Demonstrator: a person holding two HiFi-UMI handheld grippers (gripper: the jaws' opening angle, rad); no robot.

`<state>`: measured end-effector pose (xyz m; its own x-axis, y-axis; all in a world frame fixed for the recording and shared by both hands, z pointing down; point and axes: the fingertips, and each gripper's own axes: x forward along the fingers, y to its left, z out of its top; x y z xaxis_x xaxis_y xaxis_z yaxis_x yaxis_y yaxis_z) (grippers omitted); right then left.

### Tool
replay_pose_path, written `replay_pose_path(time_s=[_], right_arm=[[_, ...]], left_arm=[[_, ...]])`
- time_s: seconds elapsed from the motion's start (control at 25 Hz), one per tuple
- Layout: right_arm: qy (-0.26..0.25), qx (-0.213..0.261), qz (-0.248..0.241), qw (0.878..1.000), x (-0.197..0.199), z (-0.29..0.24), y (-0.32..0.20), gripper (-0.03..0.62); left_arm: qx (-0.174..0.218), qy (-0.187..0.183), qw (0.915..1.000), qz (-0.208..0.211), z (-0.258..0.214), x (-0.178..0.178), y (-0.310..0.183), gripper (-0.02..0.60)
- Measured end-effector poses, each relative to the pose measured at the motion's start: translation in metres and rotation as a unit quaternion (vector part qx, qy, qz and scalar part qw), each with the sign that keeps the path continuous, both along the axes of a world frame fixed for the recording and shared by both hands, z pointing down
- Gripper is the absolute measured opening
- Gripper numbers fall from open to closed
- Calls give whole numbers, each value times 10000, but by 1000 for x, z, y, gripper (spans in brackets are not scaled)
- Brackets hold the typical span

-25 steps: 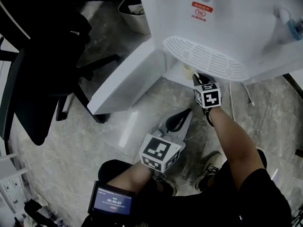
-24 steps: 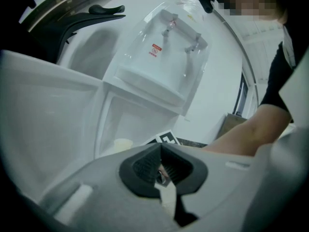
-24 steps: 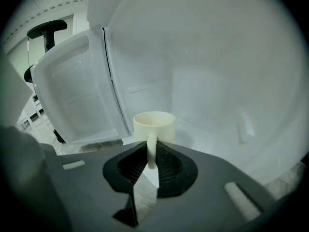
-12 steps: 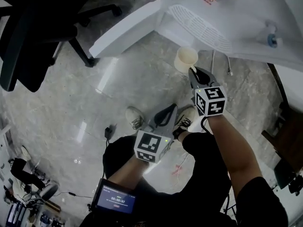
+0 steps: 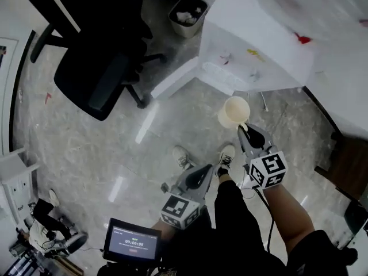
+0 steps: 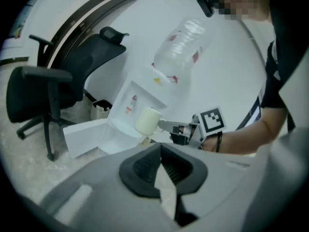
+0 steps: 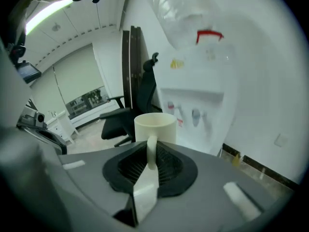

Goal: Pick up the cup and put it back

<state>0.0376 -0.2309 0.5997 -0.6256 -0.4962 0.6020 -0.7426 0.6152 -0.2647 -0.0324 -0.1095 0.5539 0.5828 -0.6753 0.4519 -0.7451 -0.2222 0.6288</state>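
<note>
Our right gripper point(image 5: 243, 129) clamps the cream mug point(image 5: 236, 111) by its handle, aloft near the water dispenser point(image 5: 256, 48). Our left gripper point(image 5: 203, 172) has its jaws together, empty.

the head view looks steeply down from high above the floor point(image 5: 86, 154), with the water dispenser point(image 5: 253, 39) at 1 o'clock. the left gripper view looks across at that water dispenser from farther off. the right gripper view faces it too, with the cup point(image 7: 154, 124) very close.
</note>
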Motion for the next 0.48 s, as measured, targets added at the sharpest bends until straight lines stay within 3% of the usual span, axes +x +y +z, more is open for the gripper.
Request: replay_pose_path(time_s=[0.2, 0.32, 0.48], right_arm=[[-623, 627, -33, 9961, 3, -148, 12, 48], [-930, 1189, -216, 9883, 4, -212, 1, 47], [-1106, 1300, -478, 9842, 17, -264, 20, 48]], left_arm=[[534, -107, 9985, 71, -128, -3, 3, 5], [1096, -173, 9935, -254, -179, -11, -18, 5], [1419, -383, 9865, -727, -223, -11, -18, 5]])
